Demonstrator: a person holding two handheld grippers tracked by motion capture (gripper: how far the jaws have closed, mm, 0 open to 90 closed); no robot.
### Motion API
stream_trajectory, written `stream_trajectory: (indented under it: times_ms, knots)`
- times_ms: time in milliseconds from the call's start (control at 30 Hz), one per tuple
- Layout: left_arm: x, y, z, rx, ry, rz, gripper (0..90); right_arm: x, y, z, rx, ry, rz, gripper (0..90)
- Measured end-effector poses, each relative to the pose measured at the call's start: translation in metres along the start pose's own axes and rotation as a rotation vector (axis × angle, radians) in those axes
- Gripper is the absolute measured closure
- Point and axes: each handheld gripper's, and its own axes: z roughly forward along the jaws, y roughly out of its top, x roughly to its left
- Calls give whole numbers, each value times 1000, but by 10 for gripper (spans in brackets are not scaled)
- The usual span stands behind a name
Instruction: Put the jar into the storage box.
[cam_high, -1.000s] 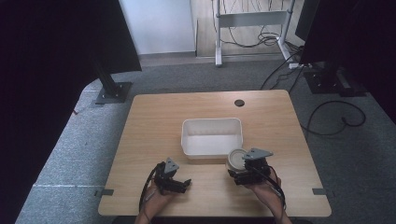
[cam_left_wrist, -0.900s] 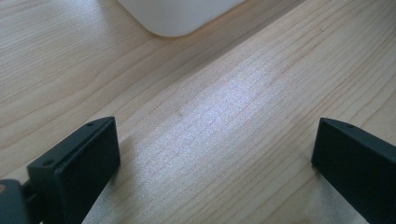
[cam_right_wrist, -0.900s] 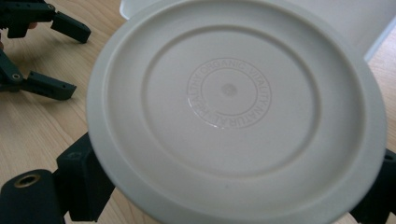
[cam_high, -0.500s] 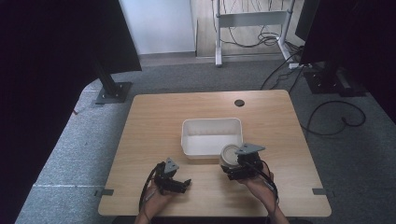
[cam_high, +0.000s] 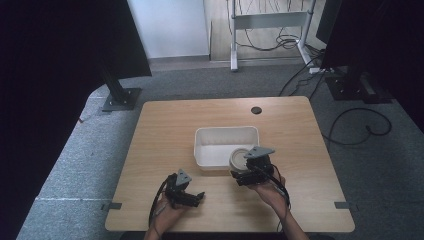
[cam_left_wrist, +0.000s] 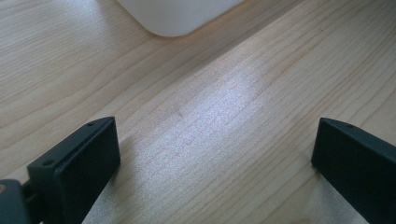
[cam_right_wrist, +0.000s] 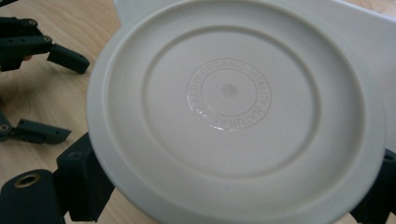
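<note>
- High view: the right gripper (cam_high: 248, 172) held one round white lid (cam_high: 240, 159) at the near right corner of the bin (cam_high: 226, 135), the lid partly over the rim.
- Right gripper view: the lid (cam_right_wrist: 233, 112) sat between the two black jaws, clamped by its edge, its flat face with embossed ring lettering turned to the camera.
- Left gripper (cam_high: 186, 196): jaws spread wide, grasping nothing, resting low over the table (cam_high: 165, 130) near the left of the bin.
- Left gripper view: bare wood lay between the jaws, with one rounded corner of the bin (cam_left_wrist: 180, 16) at the far edge.
- Handling, as judged: the lid looked like thin moulded plastic, light and fairly stiff, with a smooth surface likely to slip; hold at the raised rim from opposite sides rather than on the flat centre.
- Count: one lid, one bin, two grippers, one table.
</note>
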Motion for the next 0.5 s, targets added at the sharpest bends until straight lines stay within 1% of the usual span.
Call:
stream_trajectory:
  times_ms: [233, 500]
  knots:
    - [0, 0, 0, 0, -1, 0, 8, 2, 11, 12, 7, -14, -16, 90]
    - [0, 0, 0, 0, -1, 1, 8, 4, 20, 24, 8, -16, -14, 90]
